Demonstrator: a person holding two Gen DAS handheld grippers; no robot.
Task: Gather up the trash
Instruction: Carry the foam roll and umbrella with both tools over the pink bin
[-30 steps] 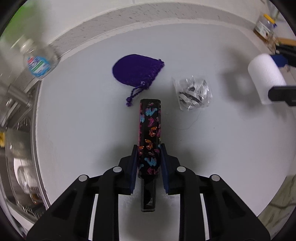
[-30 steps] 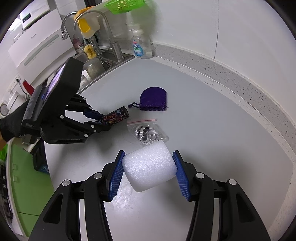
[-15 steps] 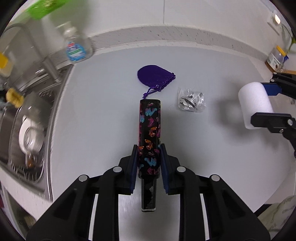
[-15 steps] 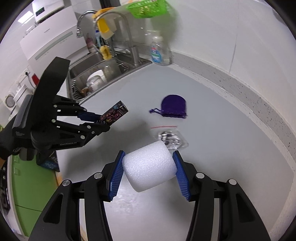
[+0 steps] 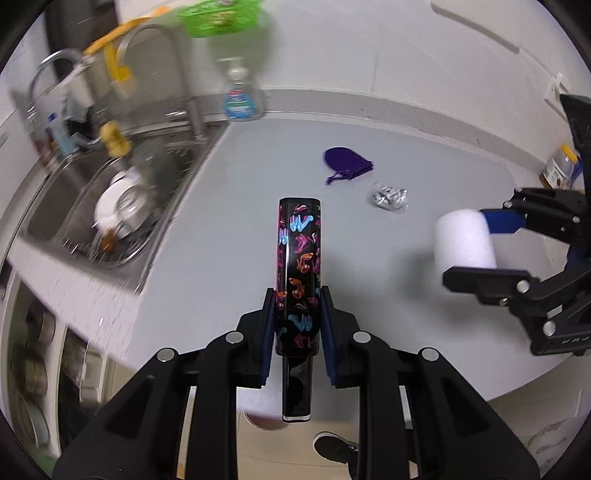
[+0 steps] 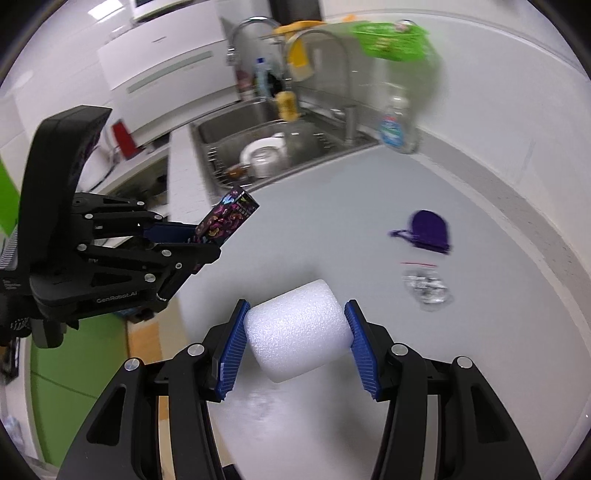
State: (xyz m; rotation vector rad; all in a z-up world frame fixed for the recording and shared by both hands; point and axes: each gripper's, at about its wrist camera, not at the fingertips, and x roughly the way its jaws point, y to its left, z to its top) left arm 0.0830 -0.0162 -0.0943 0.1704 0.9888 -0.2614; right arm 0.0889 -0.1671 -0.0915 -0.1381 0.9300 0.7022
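My left gripper (image 5: 298, 303) is shut on a long black box with coloured shoe prints (image 5: 298, 266), held in the air above the grey counter (image 5: 229, 206); it also shows in the right wrist view (image 6: 225, 218). My right gripper (image 6: 295, 325) is shut on a white foam cylinder (image 6: 297, 334), also lifted; the cylinder shows at the right of the left wrist view (image 5: 463, 240). A purple drawstring pouch (image 5: 345, 164) and a small clear bag of crumpled silver bits (image 5: 388, 195) lie on the counter beyond both grippers.
A steel sink (image 5: 110, 199) with dishes and a faucet (image 5: 159, 55) lies to the left. A soap bottle (image 5: 238, 96) stands at the back wall, a green basket (image 5: 218, 18) hangs above. A jar (image 5: 557, 170) stands far right. The counter's front edge and floor (image 5: 332, 446) are below.
Both grippers have pulled back and risen from the counter with their loads. The pouch and silver bag look smaller and farther; the sink and floor have come into view.
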